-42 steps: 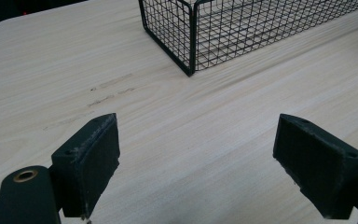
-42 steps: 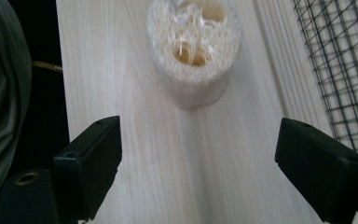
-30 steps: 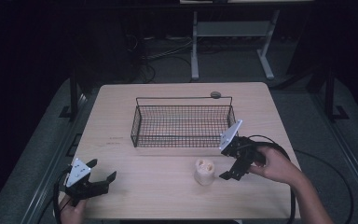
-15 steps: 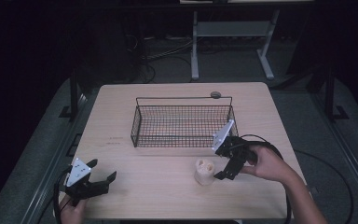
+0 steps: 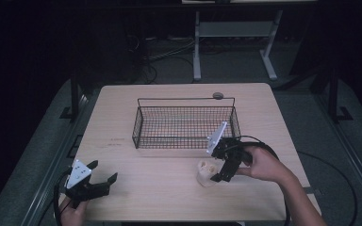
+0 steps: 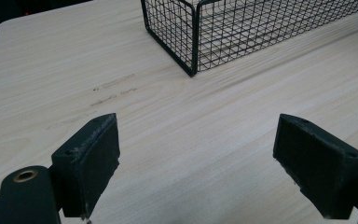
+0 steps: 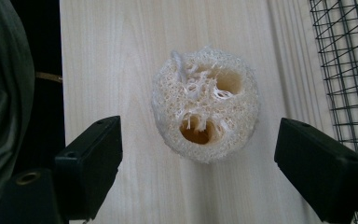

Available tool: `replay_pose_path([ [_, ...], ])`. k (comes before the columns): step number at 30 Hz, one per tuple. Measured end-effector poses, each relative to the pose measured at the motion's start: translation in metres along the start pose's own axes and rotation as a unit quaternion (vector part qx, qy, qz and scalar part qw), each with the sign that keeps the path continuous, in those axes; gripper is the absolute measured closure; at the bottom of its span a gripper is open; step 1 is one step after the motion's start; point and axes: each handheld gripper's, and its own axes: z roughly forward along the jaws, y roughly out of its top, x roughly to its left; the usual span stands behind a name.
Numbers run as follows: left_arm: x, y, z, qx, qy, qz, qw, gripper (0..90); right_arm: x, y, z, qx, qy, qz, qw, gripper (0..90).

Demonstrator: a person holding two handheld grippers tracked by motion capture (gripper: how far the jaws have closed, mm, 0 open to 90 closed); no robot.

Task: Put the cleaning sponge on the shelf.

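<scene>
The pale wooden counter (image 5: 122,122) carries everything here. On its far half stands a black wire basket (image 5: 186,121), its mesh walls upright, and a small round dark disc (image 5: 218,95) lies on the counter just beyond the basket's far right corner. In front of the basket, towards the right, sits a loofah piece (image 5: 207,172), cream-coloured and standing on end, its holed top facing up. The right gripper (image 5: 220,165) hangs just over it, tilted down, with its jaws spread wide to either side of the loofah piece and not touching it. The left gripper (image 5: 104,177) rests at the near left corner of the counter, well apart from the rest, jaws likewise spread with bare wood between them.
</scene>
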Motion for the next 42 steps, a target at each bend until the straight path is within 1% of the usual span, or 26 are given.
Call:
replay_pose_path([
  [6,0.000,0.000,0.000,0.000,0.001,0.001,1.0000,13.7,-0.001,0.003,0.006,0.006,0.001,-0.004,1.0000,14.6],
  [10,0.001,0.000,-0.001,0.000,0.001,0.001,1.0000,13.7,-0.002,0.006,0.007,0.005,0.003,-0.003,1.0000,14.6],
  [12,0.001,0.000,-0.001,-0.001,0.001,0.000,1.0000,13.7,-0.002,0.007,0.008,0.004,0.002,-0.008,1.0000,14.6],
  [13,0.001,0.000,-0.002,-0.001,0.002,-0.001,1.0000,13.7,-0.002,0.008,0.008,0.007,0.003,-0.005,1.0000,14.6],
  [15,0.001,0.000,-0.002,-0.002,0.003,-0.002,1.0000,13.7,-0.002,0.010,0.010,0.008,0.004,-0.011,0.9999,14.6],
  [16,0.002,0.000,-0.002,-0.002,0.003,-0.002,1.0000,13.7,-0.002,0.011,0.011,0.009,0.004,-0.008,0.9999,14.7],
  [19,0.002,0.000,-0.003,-0.004,0.003,-0.002,1.0000,13.7,-0.002,0.013,0.014,0.013,0.005,-0.012,0.9998,14.8],
  [23,0.002,0.000,-0.004,-0.005,0.004,-0.002,1.0000,13.7,-0.003,0.015,0.018,0.022,0.003,-0.014,0.9997,15.4],
  [26,0.002,0.000,-0.004,-0.005,0.004,-0.002,1.0000,13.7,-0.005,0.016,0.019,0.023,-0.001,-0.016,0.9996,15.7],
  [28,0.002,0.000,-0.004,-0.005,0.005,-0.003,1.0000,13.7,-0.005,0.017,0.019,0.030,0.000,-0.017,0.9994,18.8],
  [34,0.002,0.000,-0.004,-0.006,0.004,-0.003,1.0000,13.7,-0.006,0.018,0.020,0.032,0.003,-0.017,0.9993,19.8],
  [39,0.002,0.000,-0.004,-0.006,0.004,-0.004,1.0000,13.7,-0.007,0.019,0.023,0.033,0.004,-0.019,0.9993,22.7],
  [42,0.002,-0.001,-0.004,-0.005,0.003,-0.003,1.0000,13.7,-0.007,0.019,0.024,0.036,0.009,-0.018,0.9992,27.1],
])
